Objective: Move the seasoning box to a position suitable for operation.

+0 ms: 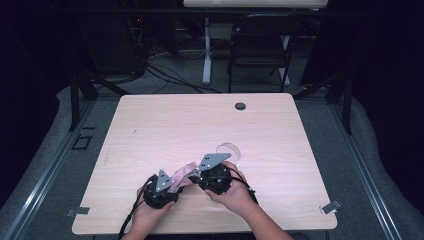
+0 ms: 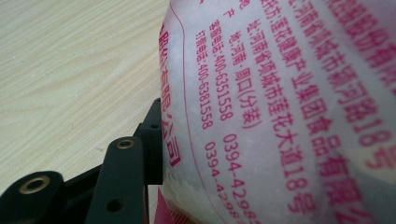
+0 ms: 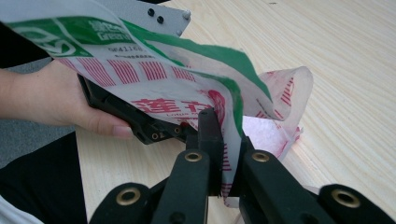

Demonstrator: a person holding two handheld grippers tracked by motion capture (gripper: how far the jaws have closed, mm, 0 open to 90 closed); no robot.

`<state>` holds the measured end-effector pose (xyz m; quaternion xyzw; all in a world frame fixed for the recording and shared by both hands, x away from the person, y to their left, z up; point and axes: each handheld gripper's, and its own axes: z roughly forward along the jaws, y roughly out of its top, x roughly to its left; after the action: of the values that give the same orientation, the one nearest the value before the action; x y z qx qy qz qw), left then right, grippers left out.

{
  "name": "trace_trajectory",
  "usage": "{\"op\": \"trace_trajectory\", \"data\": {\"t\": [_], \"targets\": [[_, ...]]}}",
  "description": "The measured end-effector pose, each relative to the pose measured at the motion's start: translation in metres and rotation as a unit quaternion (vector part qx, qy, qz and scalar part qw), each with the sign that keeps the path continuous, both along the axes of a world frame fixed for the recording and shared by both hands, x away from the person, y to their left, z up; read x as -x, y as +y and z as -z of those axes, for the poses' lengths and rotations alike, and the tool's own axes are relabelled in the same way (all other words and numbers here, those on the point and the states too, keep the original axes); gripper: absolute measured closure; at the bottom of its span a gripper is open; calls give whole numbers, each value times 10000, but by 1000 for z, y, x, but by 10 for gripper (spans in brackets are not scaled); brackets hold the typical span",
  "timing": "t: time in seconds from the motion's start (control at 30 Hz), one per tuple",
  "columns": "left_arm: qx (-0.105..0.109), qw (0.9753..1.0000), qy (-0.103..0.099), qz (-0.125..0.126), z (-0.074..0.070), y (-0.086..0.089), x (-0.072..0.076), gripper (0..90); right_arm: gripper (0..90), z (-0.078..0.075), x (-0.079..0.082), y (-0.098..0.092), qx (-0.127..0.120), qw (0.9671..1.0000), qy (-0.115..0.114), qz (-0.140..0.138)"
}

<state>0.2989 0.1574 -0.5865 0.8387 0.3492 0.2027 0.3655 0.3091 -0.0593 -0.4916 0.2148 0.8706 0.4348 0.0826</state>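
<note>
Both hand-held grippers, left [image 1: 172, 186] and right [image 3: 227, 140], clenched on plastic bag [image 3: 187, 88] over desk [image 1: 200, 120]: light, floppy, slippery film; pinch edges.

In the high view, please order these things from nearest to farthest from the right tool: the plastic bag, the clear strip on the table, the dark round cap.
1. plastic bag, at the right tool.
2. clear strip, just beyond, slightly right.
3. dark round cap, near the far edge.

A lab recording bay: black curtains surround the pale wooden table [image 1: 165, 125]; tangled black cables [image 1: 165, 75] and a black folding chair [image 1: 260, 47] lie behind it.
</note>
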Motion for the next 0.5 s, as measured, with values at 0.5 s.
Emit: {"op": "trace_trajectory", "data": {"t": [0.5], "targets": [[-149,9996,-234,55,-13,-1,5,565,892,-8,3,-7,-252,9997,-48,-43]]}}
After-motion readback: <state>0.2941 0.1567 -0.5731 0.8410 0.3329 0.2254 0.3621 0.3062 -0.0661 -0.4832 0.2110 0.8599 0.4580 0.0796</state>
